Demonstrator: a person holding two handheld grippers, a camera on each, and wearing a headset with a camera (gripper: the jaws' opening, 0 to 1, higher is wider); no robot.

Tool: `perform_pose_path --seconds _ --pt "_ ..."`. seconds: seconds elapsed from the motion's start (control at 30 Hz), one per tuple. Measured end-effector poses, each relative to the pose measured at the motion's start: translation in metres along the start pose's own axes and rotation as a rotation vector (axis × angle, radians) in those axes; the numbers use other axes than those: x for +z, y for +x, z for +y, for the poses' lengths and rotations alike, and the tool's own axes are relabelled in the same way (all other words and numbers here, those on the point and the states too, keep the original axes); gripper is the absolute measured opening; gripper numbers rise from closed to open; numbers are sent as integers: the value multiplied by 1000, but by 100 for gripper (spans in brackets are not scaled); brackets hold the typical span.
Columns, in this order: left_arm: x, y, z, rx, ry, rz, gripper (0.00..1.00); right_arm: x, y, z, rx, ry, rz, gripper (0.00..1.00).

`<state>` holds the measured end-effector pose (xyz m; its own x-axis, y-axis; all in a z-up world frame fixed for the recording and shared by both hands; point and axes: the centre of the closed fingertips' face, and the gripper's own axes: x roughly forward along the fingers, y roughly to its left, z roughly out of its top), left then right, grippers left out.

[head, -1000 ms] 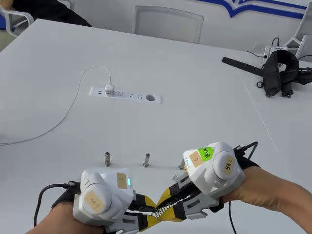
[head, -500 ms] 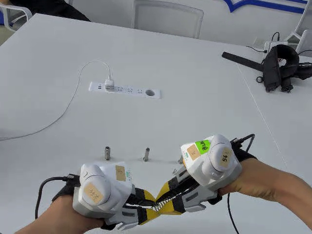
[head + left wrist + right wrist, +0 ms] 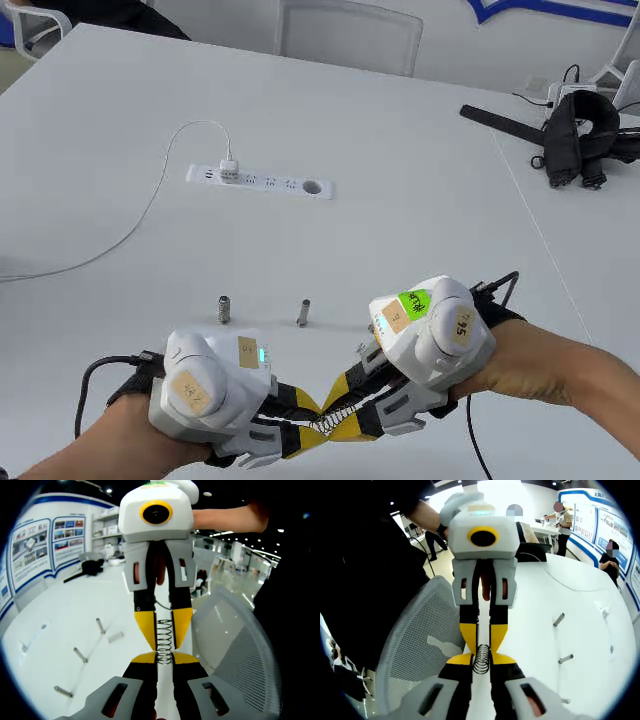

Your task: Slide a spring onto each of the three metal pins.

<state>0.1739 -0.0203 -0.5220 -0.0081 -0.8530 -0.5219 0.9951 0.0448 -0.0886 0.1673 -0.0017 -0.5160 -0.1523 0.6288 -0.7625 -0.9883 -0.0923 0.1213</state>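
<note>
A steel spring (image 3: 335,417) hangs in the air between my two grippers, low over the near table edge. My left gripper (image 3: 305,428) is shut on one end of the spring (image 3: 163,640), and its jaws close at the tips (image 3: 164,658). My right gripper (image 3: 350,408) faces it tip to tip and is shut on the other end (image 3: 481,660). Further out on the table stand a pin wearing a spring (image 3: 224,309) and a bare pin (image 3: 303,313). The left gripper view has three pins, the middle pin (image 3: 80,655) among them, with a loose spring (image 3: 116,637) lying beside them.
A white power strip (image 3: 262,184) with a plugged cable lies mid-table. A black strapped device (image 3: 575,140) sits on the adjoining table at the right. A grey chair (image 3: 350,35) stands at the far edge, and a mesh chair back (image 3: 415,645) is close under the grippers.
The camera has shifted a little. Both grippers stay tip to tip on the spring, with almost no movement.
</note>
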Motion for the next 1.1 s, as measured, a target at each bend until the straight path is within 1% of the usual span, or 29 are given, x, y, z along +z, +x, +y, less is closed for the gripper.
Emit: perform_pose_path --seconds 0.07,0.27,0.43,0.47,0.5,0.53,0.6,0.63,0.67,0.7,0.77,0.9,0.97,1.1 --pt "1 0 0 0 0 0 9 1 0 -1 -7 0 -6 13" --pt "0 1 -3 -6 -14 -3 10 -1 0 1 0 -2 -2 12" --pt "-1 2 0 0 -52 -10 11 -2 0 -2 -12 9 -2 12" --pt "-3 3 1 4 -54 -4 12 -2 0 -3 -13 9 -2 12" --pt "-7 3 2 12 -48 13 14 -2 0 -4 -17 13 -4 12" --pt "-9 4 2 12 -51 15 16 -2 -1 -5 -20 17 -5 12" --pt "-11 2 2 16 -63 11 17 -2 -3 -9 -33 26 -7 12" --pt "-12 2 3 22 -66 10 17 -3 -3 -11 -45 49 -5 12" --pt "-15 1 4 32 -77 9 18 -4 -4 -13 -44 69 -6 12" --pt "-17 1 5 37 -90 9 19 -5 -4 -15 -48 63 -7 12" --pt "-26 2 9 57 -113 19 23 -8 -4 -19 -64 77 -6 12" --pt "-36 -1 15 95 -159 17 25 -19 -3 -26 -81 110 22 12" --pt "-39 -2 18 104 -164 21 27 -25 -2 -31 -96 119 34 12" --pt "-43 -6 25 132 -180 18 27 -37 -2 -41 -118 161 52 12"
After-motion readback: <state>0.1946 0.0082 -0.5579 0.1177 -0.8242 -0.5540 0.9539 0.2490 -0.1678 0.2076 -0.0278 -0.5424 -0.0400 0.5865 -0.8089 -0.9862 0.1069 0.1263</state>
